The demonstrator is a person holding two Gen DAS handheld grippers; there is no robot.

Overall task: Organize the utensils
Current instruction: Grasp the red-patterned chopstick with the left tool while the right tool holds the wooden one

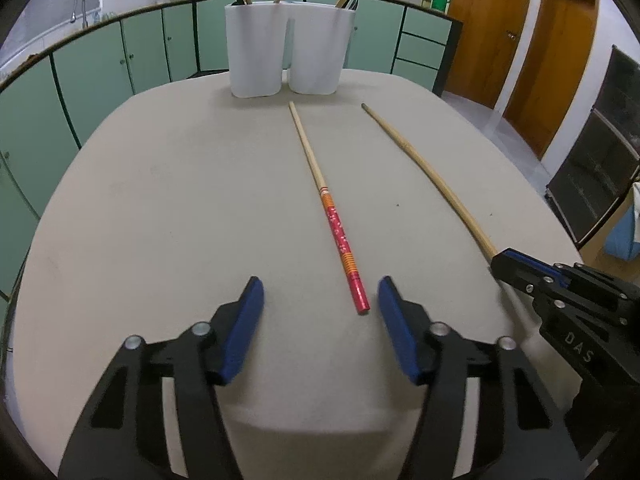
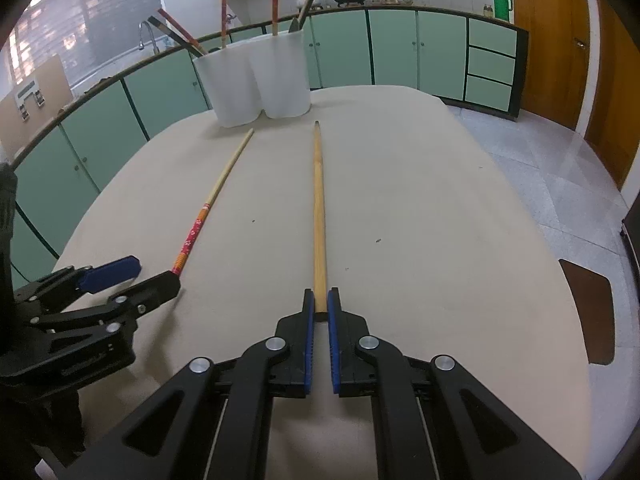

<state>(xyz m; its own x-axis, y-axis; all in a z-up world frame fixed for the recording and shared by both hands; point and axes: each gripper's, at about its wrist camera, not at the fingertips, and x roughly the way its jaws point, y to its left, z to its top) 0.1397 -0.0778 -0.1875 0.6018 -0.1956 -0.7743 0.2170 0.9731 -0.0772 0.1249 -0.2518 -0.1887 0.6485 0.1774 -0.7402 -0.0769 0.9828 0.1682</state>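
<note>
Two chopsticks lay on the tabletop [image 1: 160, 200] before the white holder [image 1: 288, 48] — the plain one [image 2: 319, 208] clenched at its near end by the right gripper [image 2: 319, 304], the red-patterned one [image 1: 338, 232] between the left gripper [image 1: 320, 300] fingers, which were not yet touching it. Lifted by its end, the plain stick could swing and slip out.

plain chopstick [image 2: 319, 216] end hidden between jaws, holder [image 1: 280, 48] utensils cropped

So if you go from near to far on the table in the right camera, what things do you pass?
Right tongs → plain wooden chopstick pinched in them → white utensil holder at the far end of the table.
</note>
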